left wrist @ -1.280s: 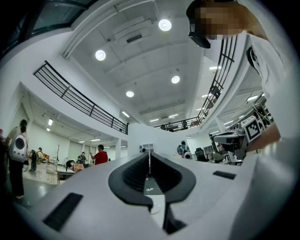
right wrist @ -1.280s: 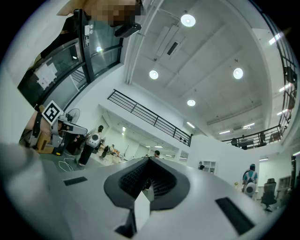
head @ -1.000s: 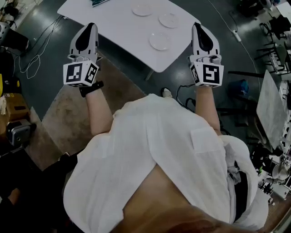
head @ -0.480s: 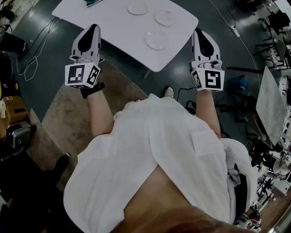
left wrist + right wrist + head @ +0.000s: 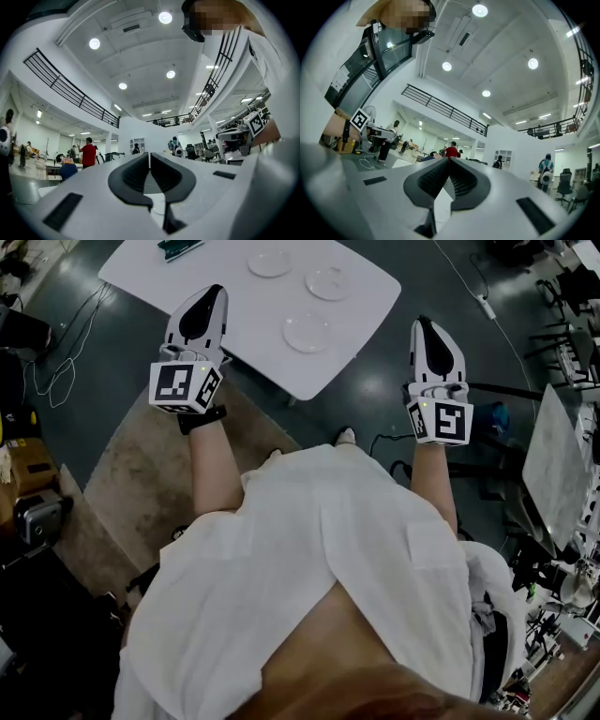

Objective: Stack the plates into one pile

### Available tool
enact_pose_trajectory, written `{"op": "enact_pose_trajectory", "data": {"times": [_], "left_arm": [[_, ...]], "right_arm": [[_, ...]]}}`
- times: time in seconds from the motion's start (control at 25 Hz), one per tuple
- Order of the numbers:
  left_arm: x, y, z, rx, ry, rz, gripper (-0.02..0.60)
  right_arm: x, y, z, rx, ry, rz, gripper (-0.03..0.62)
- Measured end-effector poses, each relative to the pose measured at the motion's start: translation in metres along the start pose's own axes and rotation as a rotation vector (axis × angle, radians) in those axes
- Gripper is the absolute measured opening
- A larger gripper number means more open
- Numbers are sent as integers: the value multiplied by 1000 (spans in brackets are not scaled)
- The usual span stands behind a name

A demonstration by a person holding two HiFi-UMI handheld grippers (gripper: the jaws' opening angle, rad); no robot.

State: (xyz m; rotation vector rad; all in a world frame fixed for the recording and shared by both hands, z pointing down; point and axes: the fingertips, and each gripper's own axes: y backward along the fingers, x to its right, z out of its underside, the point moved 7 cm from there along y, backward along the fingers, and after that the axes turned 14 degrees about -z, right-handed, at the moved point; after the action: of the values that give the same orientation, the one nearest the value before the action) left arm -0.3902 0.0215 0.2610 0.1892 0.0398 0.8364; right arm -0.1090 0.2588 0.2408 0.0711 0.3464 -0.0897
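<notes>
The left gripper [image 5: 212, 292] and the right gripper [image 5: 424, 324] were both closed, with nothing between their jaws. Three plates [image 5: 307, 332] lay apart from one another, unstacked, on the white table [image 5: 206, 268] ahead of the grippers.

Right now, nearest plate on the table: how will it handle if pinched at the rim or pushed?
The nearest plate looks thin and rigid, so it probably lifts without flexing. Flat on the smooth table, a push likely slides it, not tips it. Its glossy look suggests a slippery, breakable rim.
</notes>
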Motion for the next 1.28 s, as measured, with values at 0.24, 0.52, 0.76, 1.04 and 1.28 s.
{"op": "enact_pose_trajectory", "data": {"times": [0.24, 0.52, 0.76, 1.04, 1.28], "left_arm": [[65, -53, 7, -7, -17, 12, 18], [123, -88, 32, -57, -7, -40, 18], [145, -102, 47, -88, 5, -94, 18], [129, -124, 69, -128, -9, -166, 18], [103, -170, 95, -153, -7, -239, 20]], "right_arm": [[71, 28, 19, -14, 11, -7, 29], [152, 63, 43, -27, -17, -15, 29], [194, 68, 73, -35, -66, -23, 29], [214, 16, 96, -26, -81, -123, 31], [247, -57, 109, -4, -74, -226, 31]]}}
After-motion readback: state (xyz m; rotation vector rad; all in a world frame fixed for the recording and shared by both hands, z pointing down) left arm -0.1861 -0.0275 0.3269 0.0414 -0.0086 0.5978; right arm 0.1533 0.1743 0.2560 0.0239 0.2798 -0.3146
